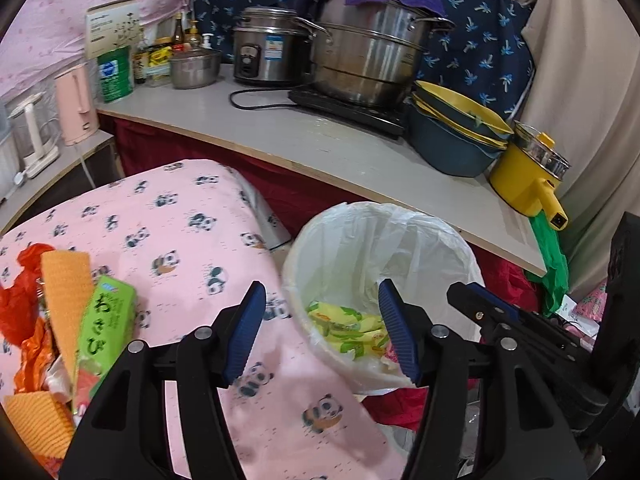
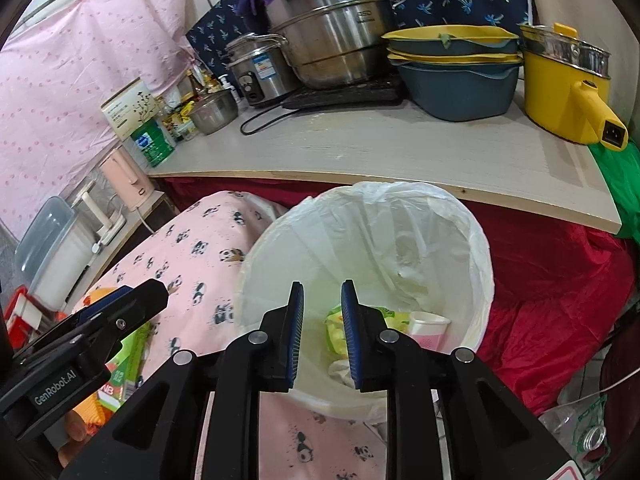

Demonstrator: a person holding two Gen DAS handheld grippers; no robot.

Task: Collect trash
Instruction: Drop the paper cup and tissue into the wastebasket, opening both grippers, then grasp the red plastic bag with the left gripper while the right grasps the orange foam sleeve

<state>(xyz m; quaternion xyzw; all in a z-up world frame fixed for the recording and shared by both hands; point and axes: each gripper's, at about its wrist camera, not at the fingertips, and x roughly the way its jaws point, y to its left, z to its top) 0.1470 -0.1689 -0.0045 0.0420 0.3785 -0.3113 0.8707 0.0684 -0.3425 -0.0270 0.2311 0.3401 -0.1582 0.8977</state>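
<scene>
A white bin (image 1: 400, 240) with a plastic liner stands beside a surface covered by a pink panda cloth (image 1: 180, 240). A yellow-green wrapper (image 1: 348, 330) lies in it, and the right wrist view also shows a pink-and-white cup (image 2: 428, 328) there. My left gripper (image 1: 322, 320) hangs open over the bin's near rim, empty. My right gripper (image 2: 323, 320) is above the bin (image 2: 472, 240) with a narrow gap between its pads and nothing in it. On the cloth at left lies a trash pile: a green box (image 1: 108, 320), orange wafer-like pieces (image 1: 64, 280) and red plastic (image 1: 20, 292).
Behind the bin runs a low counter (image 1: 280, 136) with a big steel pot (image 1: 368, 60), a rice cooker (image 1: 268, 48), stacked blue-yellow bowls (image 1: 456, 136) and a yellow electric pot (image 1: 528, 176). Red cloth (image 2: 560, 280) hangs below it. A plastic bottle (image 2: 580, 432) lies on the floor at right.
</scene>
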